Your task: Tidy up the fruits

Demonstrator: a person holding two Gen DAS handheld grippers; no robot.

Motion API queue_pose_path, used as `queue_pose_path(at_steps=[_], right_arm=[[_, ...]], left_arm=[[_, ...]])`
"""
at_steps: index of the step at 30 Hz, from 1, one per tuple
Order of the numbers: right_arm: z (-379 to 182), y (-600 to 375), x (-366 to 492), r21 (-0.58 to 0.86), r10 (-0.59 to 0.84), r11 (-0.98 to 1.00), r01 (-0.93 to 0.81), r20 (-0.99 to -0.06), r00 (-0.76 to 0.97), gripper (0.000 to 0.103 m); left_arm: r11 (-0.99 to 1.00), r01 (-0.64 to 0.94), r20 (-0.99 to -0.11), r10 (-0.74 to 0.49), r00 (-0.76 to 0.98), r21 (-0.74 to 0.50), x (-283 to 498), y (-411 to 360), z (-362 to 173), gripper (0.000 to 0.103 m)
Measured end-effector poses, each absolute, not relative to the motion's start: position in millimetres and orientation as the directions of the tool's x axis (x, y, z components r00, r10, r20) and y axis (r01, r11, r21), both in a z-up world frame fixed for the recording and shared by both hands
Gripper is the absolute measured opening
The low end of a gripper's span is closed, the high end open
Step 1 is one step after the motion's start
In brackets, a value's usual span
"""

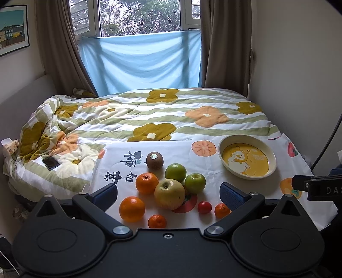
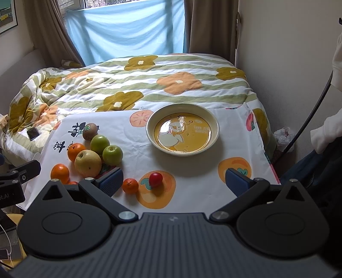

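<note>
light: soft daylight from window (image 1: 139, 17) | shadows: faint | focus: sharp | edges: fisheye-curved, dark corners

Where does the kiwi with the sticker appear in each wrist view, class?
Left wrist: the kiwi sits just left of centre, behind the fruit cluster.
Right wrist: the kiwi sits left of centre, at the cluster's far end.
Shared landmark: the duck plate, to the kiwi's right in both.

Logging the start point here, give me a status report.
Left gripper and right gripper open, holding nothing. Fruits all loose on the cloth; bowl empty. Nothing blocking.
</note>
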State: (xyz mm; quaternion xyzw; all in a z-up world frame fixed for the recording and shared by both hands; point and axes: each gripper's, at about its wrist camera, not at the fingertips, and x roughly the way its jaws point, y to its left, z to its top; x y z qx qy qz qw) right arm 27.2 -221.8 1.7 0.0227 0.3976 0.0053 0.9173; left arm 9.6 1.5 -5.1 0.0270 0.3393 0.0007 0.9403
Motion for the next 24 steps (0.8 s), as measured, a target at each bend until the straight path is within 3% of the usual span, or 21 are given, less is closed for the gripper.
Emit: queue_pose_path(at_steps=[24], right_arm=[[-6.0, -222.2, 36.5, 0.053, 0.032, 0.999, 0.01, -0.737, 0.675, 0.103]], left_arm=[[0.998, 0.011, -0.642, 0.028, 0.767, 0.056, 13.5, 2.1, -6.0, 0.103]])
